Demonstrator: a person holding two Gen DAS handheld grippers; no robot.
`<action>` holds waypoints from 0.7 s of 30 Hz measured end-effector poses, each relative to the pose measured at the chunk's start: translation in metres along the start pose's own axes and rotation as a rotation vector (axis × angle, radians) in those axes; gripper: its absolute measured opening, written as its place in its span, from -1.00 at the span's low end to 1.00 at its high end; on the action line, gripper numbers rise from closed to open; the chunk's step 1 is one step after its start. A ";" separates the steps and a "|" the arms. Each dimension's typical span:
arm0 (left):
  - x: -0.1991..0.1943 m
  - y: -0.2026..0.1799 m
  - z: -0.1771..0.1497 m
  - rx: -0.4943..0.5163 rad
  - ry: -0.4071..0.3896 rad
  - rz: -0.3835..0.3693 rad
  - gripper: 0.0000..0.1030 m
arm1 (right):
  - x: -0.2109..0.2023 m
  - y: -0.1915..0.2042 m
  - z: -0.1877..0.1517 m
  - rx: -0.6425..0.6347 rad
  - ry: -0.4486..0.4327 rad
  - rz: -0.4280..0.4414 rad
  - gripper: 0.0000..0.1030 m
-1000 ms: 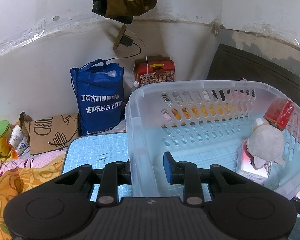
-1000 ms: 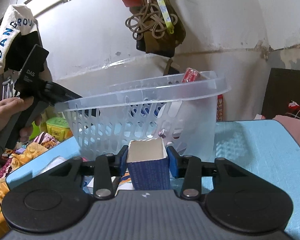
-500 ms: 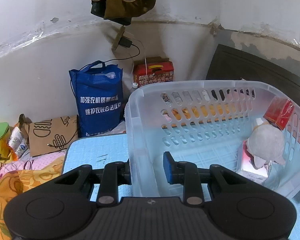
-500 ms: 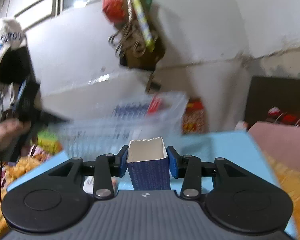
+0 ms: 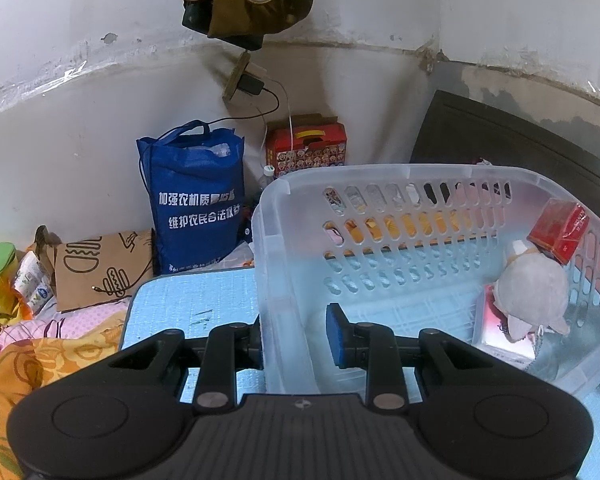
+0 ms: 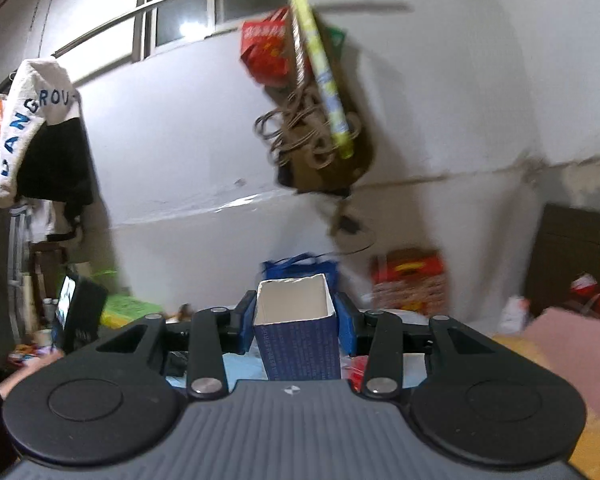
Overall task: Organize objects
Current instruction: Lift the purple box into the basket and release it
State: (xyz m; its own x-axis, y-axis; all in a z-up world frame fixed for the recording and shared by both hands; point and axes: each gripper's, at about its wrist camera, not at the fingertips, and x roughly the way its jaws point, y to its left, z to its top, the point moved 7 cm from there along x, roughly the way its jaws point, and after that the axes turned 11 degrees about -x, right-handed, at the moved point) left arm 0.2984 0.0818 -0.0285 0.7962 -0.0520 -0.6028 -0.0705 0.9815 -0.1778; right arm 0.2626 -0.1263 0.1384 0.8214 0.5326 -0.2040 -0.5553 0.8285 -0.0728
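Right gripper clamped on an open-topped blue box; left gripper straddles and grips the basket wall.

The basket is translucent, glossy plastic with slotted walls, and it rests on a pale blue mat of fine woven texture. Inside lie a grey plush toy of soft matt cloth and a shiny red carton. The open blue box looks like matt printed card, white inside, between blue pads on the right gripper, whose body is matt black plastic, ribbed on its grey housing.
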 end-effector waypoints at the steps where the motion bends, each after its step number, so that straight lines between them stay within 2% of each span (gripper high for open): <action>1: 0.000 0.000 0.000 0.001 0.000 0.001 -0.39 | 0.014 0.002 0.003 0.007 0.020 -0.001 -0.15; 6: 0.001 -0.001 0.000 0.005 0.009 0.001 -0.39 | 0.059 0.004 -0.002 0.013 0.100 -0.025 -0.15; 14: 0.000 0.000 -0.001 0.005 0.008 -0.002 -0.39 | 0.066 0.005 -0.012 -0.023 0.100 -0.060 -0.14; 16: 0.000 0.000 -0.001 0.004 0.008 -0.002 -0.39 | 0.069 0.003 -0.013 -0.025 0.102 -0.061 -0.09; 17: 0.001 0.000 -0.001 0.005 0.008 -0.001 -0.39 | 0.070 0.001 -0.015 -0.028 0.100 -0.074 0.04; 18: 0.001 0.000 -0.001 0.006 0.009 0.000 -0.39 | 0.073 -0.001 -0.015 -0.034 0.102 -0.081 0.43; 20: 0.001 0.000 -0.001 0.009 0.010 0.002 -0.39 | 0.074 -0.006 -0.015 -0.037 0.100 -0.108 0.94; 21: 0.001 0.000 -0.001 0.011 0.011 0.003 -0.39 | 0.069 -0.010 -0.014 -0.030 0.075 -0.138 0.99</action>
State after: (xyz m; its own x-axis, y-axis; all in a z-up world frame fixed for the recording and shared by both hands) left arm 0.2983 0.0811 -0.0295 0.7896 -0.0506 -0.6115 -0.0666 0.9836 -0.1674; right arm 0.3227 -0.1004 0.1117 0.8788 0.3989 -0.2620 -0.4425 0.8866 -0.1344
